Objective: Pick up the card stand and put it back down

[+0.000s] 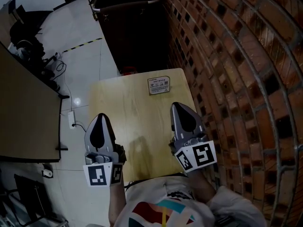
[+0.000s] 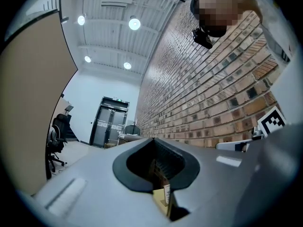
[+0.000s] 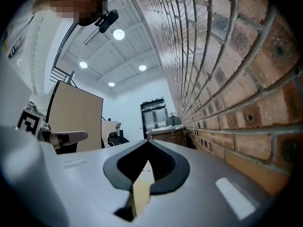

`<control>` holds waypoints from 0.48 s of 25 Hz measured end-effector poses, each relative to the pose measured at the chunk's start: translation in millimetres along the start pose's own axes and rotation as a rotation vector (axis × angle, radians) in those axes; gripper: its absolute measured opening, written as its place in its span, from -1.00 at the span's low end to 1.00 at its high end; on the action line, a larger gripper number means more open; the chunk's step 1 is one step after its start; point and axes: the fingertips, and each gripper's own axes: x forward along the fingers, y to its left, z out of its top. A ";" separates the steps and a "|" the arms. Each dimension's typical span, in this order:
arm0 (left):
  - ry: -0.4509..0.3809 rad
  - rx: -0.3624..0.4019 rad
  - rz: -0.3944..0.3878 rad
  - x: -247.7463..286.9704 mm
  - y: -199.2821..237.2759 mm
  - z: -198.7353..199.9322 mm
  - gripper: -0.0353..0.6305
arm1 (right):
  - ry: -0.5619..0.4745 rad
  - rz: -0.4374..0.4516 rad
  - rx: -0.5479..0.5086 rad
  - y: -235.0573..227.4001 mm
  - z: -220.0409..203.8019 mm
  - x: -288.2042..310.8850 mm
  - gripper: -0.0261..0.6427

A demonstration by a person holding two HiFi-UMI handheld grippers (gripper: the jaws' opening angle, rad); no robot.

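Observation:
The card stand (image 1: 158,85), a small upright sign with a printed card, stands near the far edge of the light wooden table (image 1: 128,112). My left gripper (image 1: 101,115) hovers over the table's near left corner, well short of the stand. Its jaws meet at the tip with nothing between them, as the left gripper view (image 2: 152,139) also shows. My right gripper (image 1: 175,104) is over the near right side of the table, closer to the stand but apart from it. It is shut and empty too, and its tips touch in the right gripper view (image 3: 147,140).
A brick wall (image 1: 236,65) runs close along the table's right side. A dark cart (image 1: 132,22) stands just beyond the table's far end. A brown desk panel (image 1: 23,112) and floor cables with a power strip (image 1: 72,119) lie to the left.

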 end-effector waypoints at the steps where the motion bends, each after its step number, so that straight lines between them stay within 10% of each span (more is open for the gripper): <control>1: 0.001 -0.001 0.000 -0.5 0.2 -0.1 -0.88 | 0.001 0.003 0.001 1.3 -0.5 0.2 -0.92; 12: 0.003 -0.013 -0.005 -1.1 4.4 -1.5 -0.88 | 0.008 0.036 -0.018 15.7 -1.4 3.8 -0.92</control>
